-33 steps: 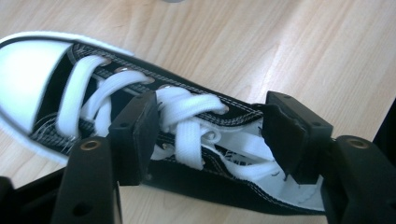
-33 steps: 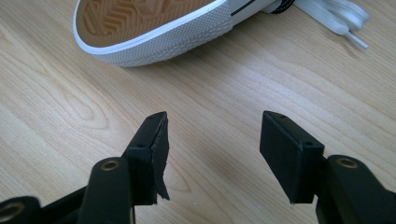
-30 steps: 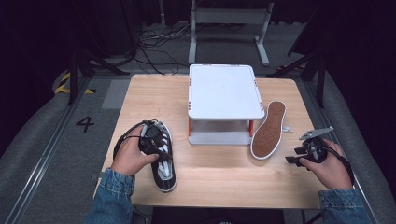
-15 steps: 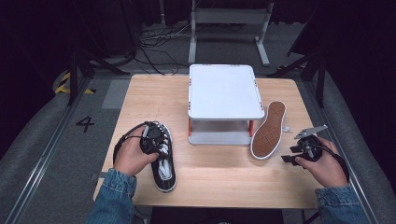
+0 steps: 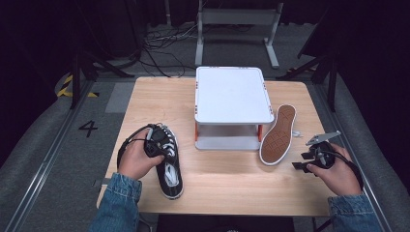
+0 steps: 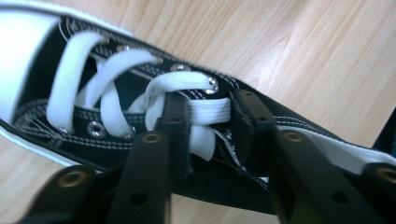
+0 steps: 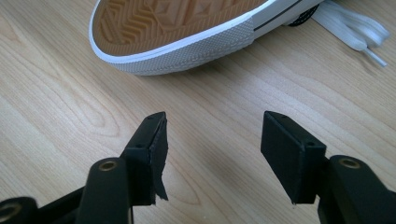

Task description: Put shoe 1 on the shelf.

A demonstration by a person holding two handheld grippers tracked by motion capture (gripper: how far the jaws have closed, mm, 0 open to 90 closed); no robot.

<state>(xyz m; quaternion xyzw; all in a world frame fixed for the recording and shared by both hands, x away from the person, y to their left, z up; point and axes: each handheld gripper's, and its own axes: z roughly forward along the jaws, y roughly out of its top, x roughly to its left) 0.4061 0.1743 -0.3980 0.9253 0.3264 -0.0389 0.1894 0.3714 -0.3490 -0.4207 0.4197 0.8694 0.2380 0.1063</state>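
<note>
A black sneaker with white laces (image 5: 170, 171) lies upright on the wooden table (image 5: 232, 193) at the left, toe towards me. My left gripper (image 5: 155, 143) sits on its laced upper. In the left gripper view the gripper (image 6: 208, 114) has its jaws pinched from both sides on a crossing of white lace over the shoe (image 6: 93, 98). The second sneaker (image 5: 278, 134) leans sole-up against the white stand. My right gripper (image 5: 303, 160) hovers open over bare wood just right of it. In the right gripper view the gripper (image 7: 212, 135) faces the tan sole and white toe rim (image 7: 177, 28).
A white two-level stand (image 5: 232, 94) occupies the table's middle back. Loose white lace ends (image 7: 355, 32) trail from the overturned shoe. Grey floor, a floor mark "4" (image 5: 88, 128) and cables surround the table.
My right gripper has shifted a little left, closer to the overturned shoe. The left hand and the black sneaker have stayed in place.
</note>
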